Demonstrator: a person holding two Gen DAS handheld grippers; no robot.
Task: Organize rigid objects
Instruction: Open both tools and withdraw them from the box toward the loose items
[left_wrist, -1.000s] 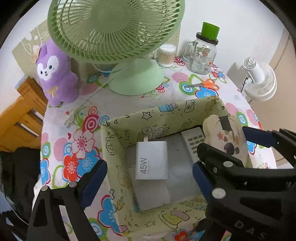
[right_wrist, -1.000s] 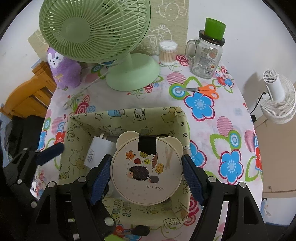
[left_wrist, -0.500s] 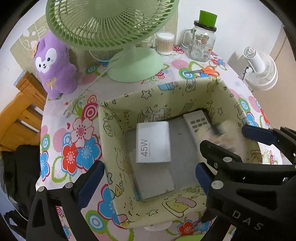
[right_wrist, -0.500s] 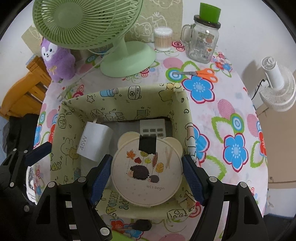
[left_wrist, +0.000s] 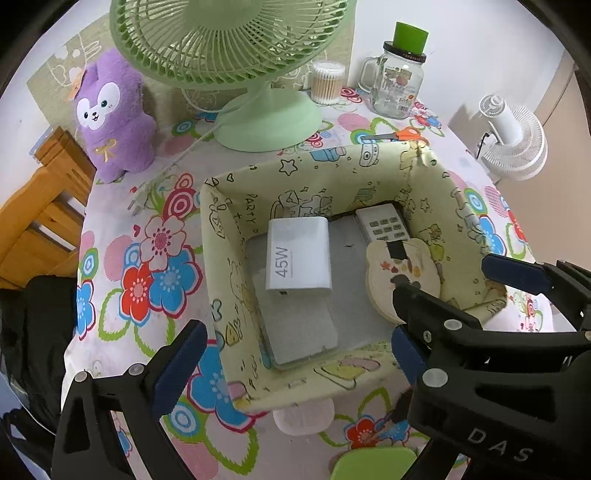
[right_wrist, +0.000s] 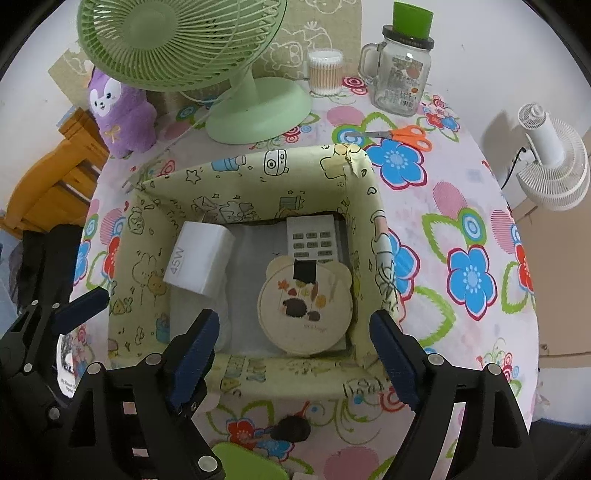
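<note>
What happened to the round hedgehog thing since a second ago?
The right claw let go of the round hedgehog box; it dropped into the yellow basket and now lies partly over the remote. That claw's jaws are opening, nothing between them. The white charger and green fan stayed put.

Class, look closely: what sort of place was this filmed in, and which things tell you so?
Probably a home, perhaps a bedroom or living room: a floral tablecloth, a purple plush toy and a green desk fan stand around a storage box.

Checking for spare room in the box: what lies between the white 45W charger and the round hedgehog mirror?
Only bare pale liner on the box floor separates the charger from the mirror, clearest in the right wrist view.
</note>
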